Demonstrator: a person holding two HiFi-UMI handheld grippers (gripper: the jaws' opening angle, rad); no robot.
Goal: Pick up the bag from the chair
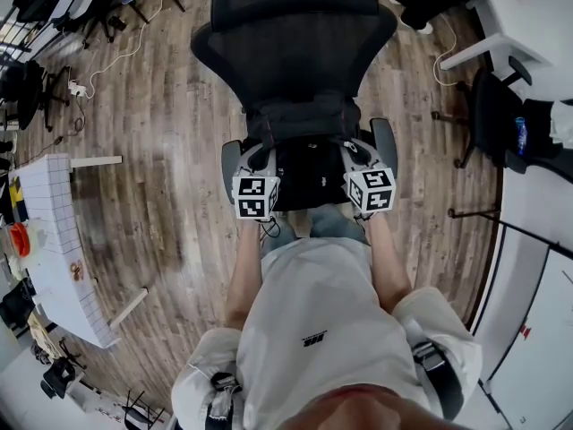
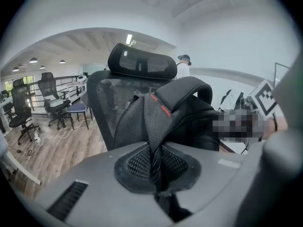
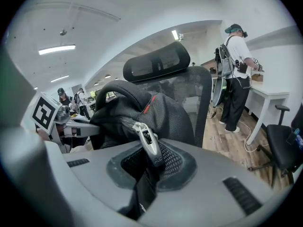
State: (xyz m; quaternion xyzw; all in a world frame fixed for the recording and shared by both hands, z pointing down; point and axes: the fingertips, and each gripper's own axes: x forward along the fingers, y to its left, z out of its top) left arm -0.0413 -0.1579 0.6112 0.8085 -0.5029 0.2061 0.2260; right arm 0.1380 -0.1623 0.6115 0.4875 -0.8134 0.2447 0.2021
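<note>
A black backpack with red trim lies on the seat of a black mesh office chair, leaning against its backrest. In the head view my left gripper is at the bag's left side and my right gripper at its right side. In the left gripper view the left gripper is shut on a black webbing strap of the backpack. The right gripper view has the right gripper shut on the backpack fabric just below a silver zipper pull.
The chair's armrests flank the bag. A white gridded table stands at the left, white desks and another chair at the right. Cables lie on the wood floor. A person stands at a desk beyond the chair.
</note>
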